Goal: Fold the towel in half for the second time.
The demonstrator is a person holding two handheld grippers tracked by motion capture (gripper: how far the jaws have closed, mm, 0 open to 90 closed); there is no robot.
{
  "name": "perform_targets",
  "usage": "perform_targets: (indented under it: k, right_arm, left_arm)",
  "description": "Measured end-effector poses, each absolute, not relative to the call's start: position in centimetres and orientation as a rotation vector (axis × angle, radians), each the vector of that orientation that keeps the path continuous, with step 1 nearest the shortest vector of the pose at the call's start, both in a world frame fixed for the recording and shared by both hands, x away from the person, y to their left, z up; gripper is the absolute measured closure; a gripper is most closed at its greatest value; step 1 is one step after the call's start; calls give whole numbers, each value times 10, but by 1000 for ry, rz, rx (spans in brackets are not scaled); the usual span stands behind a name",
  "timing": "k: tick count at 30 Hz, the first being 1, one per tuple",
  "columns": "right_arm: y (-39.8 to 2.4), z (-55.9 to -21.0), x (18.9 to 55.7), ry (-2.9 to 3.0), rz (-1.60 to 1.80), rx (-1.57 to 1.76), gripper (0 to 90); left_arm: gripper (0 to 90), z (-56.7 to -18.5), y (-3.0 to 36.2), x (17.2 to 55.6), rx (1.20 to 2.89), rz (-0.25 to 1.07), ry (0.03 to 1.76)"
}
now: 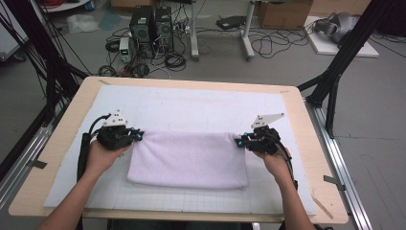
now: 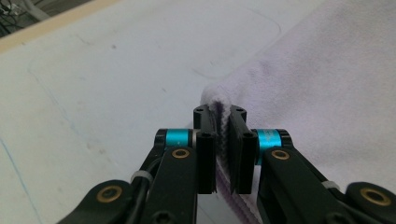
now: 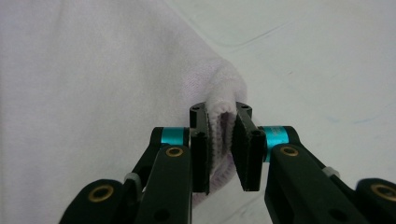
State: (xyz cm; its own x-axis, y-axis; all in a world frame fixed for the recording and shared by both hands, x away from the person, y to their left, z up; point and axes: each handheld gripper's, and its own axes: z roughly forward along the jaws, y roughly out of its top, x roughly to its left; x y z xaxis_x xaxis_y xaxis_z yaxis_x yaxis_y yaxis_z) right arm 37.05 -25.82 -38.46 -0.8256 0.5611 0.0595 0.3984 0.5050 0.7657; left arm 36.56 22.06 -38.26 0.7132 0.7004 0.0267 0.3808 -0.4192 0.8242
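I have the left gripper (image 1: 135, 136) and right gripper (image 1: 240, 141) each clamped on a far corner of the towel (image 1: 187, 160) lying mid-table, so the fold itself remains undone.

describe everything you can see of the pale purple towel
The towel is pale lilac, soft terry-like cloth, folded into a wide rectangle on the white mat near the person's side of the table. Its far edge is lifted slightly and stretched between both tools. The left tool is shut on its far left corner, the right tool on its far right corner; in each gripper view the bunched layers with a stitched hem sit pinched between the pads. The rest lies flat.
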Motion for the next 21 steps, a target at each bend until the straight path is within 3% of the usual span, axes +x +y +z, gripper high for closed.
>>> perform_targets:
  k: [9, 10, 12, 15, 18, 21]
  right_arm:
    - [-256, -355, 419, 2447, 1213, 872, 762]
    - [-256, -354, 425, 2429, 1204, 897, 704]
    - [-256, -356, 435, 2417, 1210, 949, 628]
    - [-256, -366, 439, 2430, 1177, 989, 556]
    - [-255, -377, 432, 2470, 1154, 978, 561]
    - [-253, -391, 421, 2520, 1146, 964, 605]
  left_arm:
    - [825, -350, 213, 416, 2023, 571, 849]
    - [796, -351, 213, 422, 2029, 586, 872]
    - [581, -356, 214, 431, 2017, 596, 958]
    - [545, -367, 216, 430, 2052, 553, 960]
    - [557, -379, 217, 417, 2056, 508, 929]
    - [661, -393, 215, 401, 2094, 450, 860]
